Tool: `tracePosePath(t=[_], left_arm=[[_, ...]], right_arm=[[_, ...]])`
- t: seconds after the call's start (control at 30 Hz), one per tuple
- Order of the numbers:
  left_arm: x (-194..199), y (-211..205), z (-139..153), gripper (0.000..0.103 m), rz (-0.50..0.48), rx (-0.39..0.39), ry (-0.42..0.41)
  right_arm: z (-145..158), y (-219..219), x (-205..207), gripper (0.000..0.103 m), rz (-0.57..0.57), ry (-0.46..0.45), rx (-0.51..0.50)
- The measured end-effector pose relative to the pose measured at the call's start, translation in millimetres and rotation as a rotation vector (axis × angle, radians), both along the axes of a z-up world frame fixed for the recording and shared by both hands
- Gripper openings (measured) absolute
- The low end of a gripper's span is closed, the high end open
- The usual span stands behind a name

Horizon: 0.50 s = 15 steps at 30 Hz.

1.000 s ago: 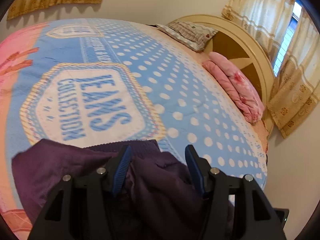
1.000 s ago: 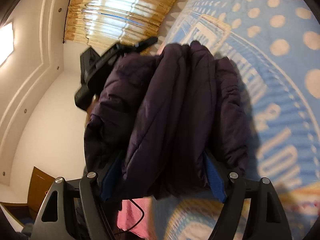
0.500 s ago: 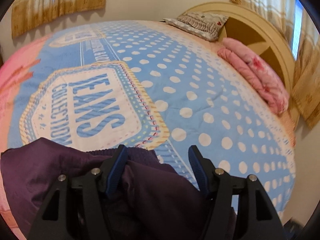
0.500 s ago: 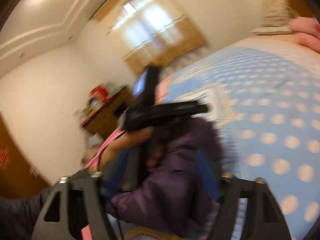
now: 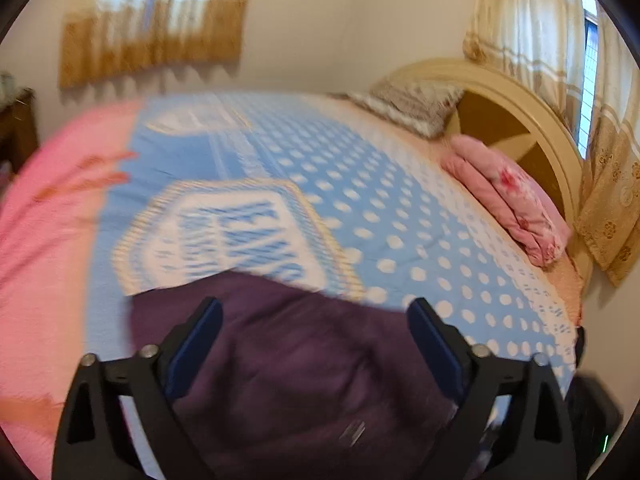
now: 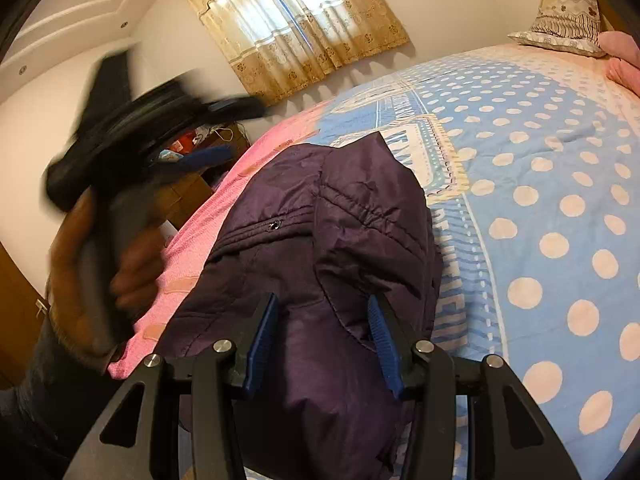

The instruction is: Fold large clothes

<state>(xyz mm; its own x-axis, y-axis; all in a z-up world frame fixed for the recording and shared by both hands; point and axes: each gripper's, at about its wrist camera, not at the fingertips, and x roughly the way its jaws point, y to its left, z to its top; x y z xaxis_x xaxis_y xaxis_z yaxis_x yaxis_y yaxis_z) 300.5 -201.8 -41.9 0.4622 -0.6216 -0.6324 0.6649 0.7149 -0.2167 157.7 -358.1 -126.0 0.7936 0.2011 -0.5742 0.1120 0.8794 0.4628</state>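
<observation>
Two grippers work a dark purple padded jacket (image 6: 320, 240) bunched on the blue dotted bedspread (image 6: 540, 184) at the near edge. My left gripper (image 5: 316, 312) is opening wide, clear of the cloth. My right gripper (image 6: 322, 312) is closing, pads pinching a jacket fold.

A bed (image 6: 560, 184) with a blue dotted cover — on it a purple jacket (image 6: 320, 240), a pillow (image 6: 564, 24), a folded pink blanket (image 5: 516, 204).

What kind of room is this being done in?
Most likely a home bedroom: a bed with a blue dotted bedspread, a curved headboard, a pillow and curtained windows.
</observation>
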Motion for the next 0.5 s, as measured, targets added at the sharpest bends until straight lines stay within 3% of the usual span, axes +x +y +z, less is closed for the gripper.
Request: tracePosePath(t=[0.07,0.17,0.27,0.3,0.4,0.5], left_arm=[[-16.8,32.2,-6.1,0.103,0.079,-0.032,-0.062],[-25.9,54.1,-35.7,0.103,0.157,-0.013,-0.071],[-23.0,47.6,-68.5,0.103,0.182,0.079,-0.036],[-21.5,47.8,-70.5,0.103,0.19,0.076,-0.043],[-15.6,41.1,-68.3,0.103,0.195,0.078,-0.037],[-15.1,27.1,-67.1,0.103,0.2,0.118,-0.055]], right_arm=[[2.5,-0.6,-1.1,0.047,-0.001,0.01,-0.006],[21.9,-1.2,-10.5,0.047,-0.048,-0.011,-0.015],[57.7,-8.1,-23.8,0.049,-0.211,-0.098,-0.07],[73.0,-7.1,-21.8,0.049,-0.24,-0.122,-0.106],[105.5,8.0,3.1,0.049,-0.239,-0.153,-0.179],[118.4,31.7,44.3,0.056,-0.134,-0.163,-0.147]])
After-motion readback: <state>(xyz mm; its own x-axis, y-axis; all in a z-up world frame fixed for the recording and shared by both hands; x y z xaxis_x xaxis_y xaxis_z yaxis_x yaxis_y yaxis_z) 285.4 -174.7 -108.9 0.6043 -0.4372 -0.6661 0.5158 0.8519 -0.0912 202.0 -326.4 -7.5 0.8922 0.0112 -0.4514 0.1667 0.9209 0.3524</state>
